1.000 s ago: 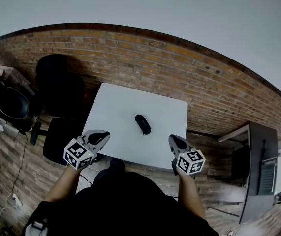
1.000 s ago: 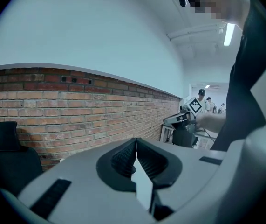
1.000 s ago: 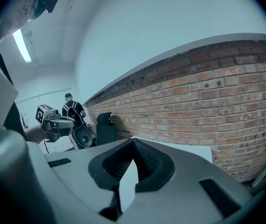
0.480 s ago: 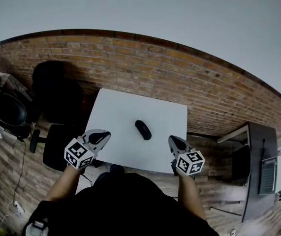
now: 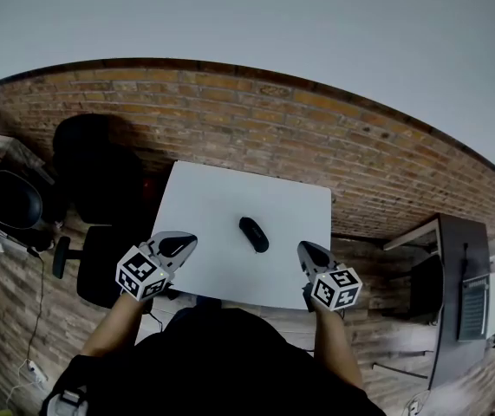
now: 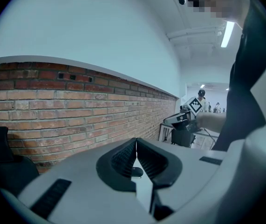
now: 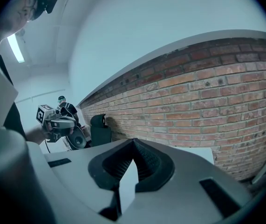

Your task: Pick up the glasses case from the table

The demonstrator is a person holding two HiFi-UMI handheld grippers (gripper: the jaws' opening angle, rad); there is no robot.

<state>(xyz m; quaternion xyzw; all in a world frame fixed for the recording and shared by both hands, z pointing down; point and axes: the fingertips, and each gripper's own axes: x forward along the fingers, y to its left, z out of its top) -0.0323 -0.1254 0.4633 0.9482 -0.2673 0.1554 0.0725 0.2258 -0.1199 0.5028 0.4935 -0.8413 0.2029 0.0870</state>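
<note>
A black oval glasses case [image 5: 253, 234] lies near the middle of the white table [image 5: 204, 202]. My left gripper [image 5: 180, 244] hovers at the table's near left edge, short of the case and to its left. Its jaws are shut with nothing in them, the tips meeting in the left gripper view [image 6: 136, 142]. There a sliver of the case [image 6: 136, 172] shows below the pads. My right gripper [image 5: 308, 251] hangs at the near right edge, also shut and empty, its tips together in the right gripper view [image 7: 133, 141]. The case lies between the two grippers and beyond them.
A brick wall [image 5: 256, 120] runs behind the table. A black office chair [image 5: 100, 167] stands left of the table, with dark gear [image 5: 9, 199] further left. A dark desk [image 5: 455, 293] stands at the right. The floor [image 5: 22, 293] is wooden planks.
Both grippers have come a little nearer to the table and the case. Their jaws stay shut and the case has not moved.
</note>
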